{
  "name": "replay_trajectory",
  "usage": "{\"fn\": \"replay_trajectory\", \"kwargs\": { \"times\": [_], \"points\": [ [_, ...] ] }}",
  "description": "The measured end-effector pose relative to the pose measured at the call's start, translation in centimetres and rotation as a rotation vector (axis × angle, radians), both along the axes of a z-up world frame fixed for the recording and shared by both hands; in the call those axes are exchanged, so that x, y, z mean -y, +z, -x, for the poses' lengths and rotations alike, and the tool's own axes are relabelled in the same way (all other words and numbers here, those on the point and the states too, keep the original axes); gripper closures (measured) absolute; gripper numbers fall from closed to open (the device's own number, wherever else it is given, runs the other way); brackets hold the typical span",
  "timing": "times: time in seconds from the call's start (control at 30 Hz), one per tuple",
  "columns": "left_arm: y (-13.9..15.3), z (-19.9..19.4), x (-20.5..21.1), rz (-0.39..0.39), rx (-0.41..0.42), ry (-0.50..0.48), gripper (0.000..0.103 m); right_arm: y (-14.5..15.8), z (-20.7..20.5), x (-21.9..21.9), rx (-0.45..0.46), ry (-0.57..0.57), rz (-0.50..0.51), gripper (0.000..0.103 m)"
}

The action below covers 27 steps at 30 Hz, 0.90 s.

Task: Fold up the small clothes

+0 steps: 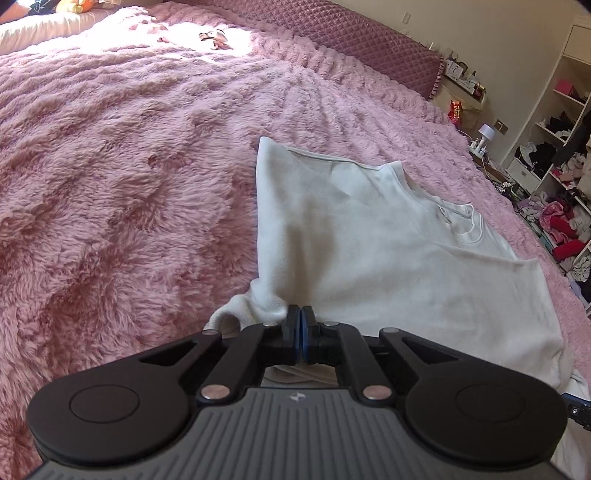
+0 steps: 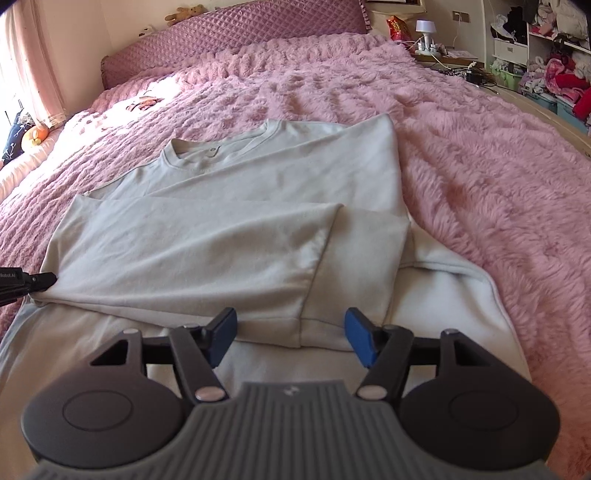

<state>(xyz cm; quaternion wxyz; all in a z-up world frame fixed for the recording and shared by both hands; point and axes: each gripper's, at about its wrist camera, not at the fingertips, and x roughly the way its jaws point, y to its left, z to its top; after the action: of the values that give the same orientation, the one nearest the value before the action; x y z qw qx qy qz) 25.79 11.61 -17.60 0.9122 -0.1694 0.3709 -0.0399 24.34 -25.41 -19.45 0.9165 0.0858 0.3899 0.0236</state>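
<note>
A white sweatshirt [image 2: 229,236] lies partly folded on the pink fluffy bed cover, its neckline [image 2: 192,155] toward the headboard and a sleeve folded across its body. It also shows in the left wrist view [image 1: 388,251]. My left gripper [image 1: 301,314] is shut on the sweatshirt's left edge, with fabric bunched beside its blue pads. Its tip shows in the right wrist view [image 2: 44,278] at the garment's left edge. My right gripper [image 2: 290,338] is open and empty, just above the folded sleeve's cuff edge [image 2: 299,332].
The pink fluffy bed cover [image 1: 129,184] spreads all around. A quilted purple headboard [image 2: 236,33] is at the far end. A nightstand with a lamp [image 2: 424,31] and cluttered shelves [image 2: 554,66] stand to the right. A small object [image 2: 142,103] lies near the pillows.
</note>
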Motion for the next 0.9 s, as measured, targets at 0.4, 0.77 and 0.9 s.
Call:
{"fn": "replay_trajectory", "kwargs": {
  "times": [0.4,0.77,0.9],
  "points": [
    [8.8,8.5,0.6,-0.006,0.064,-0.078,0.065,6.9,6.4,1.4,0.063,0.024,-0.029,0.042],
    [9.4,21.3,-1.6,-0.017,-0.137,-0.129,0.047,8.8,19.1,7.3,-0.041,0.051,0.060,0.042],
    [6.7,23.7,-2.9,0.042,-0.225,-0.081,0.049,6.6,22.1,9.4,-0.142,0.059,0.076,0.057]
  ]
}}
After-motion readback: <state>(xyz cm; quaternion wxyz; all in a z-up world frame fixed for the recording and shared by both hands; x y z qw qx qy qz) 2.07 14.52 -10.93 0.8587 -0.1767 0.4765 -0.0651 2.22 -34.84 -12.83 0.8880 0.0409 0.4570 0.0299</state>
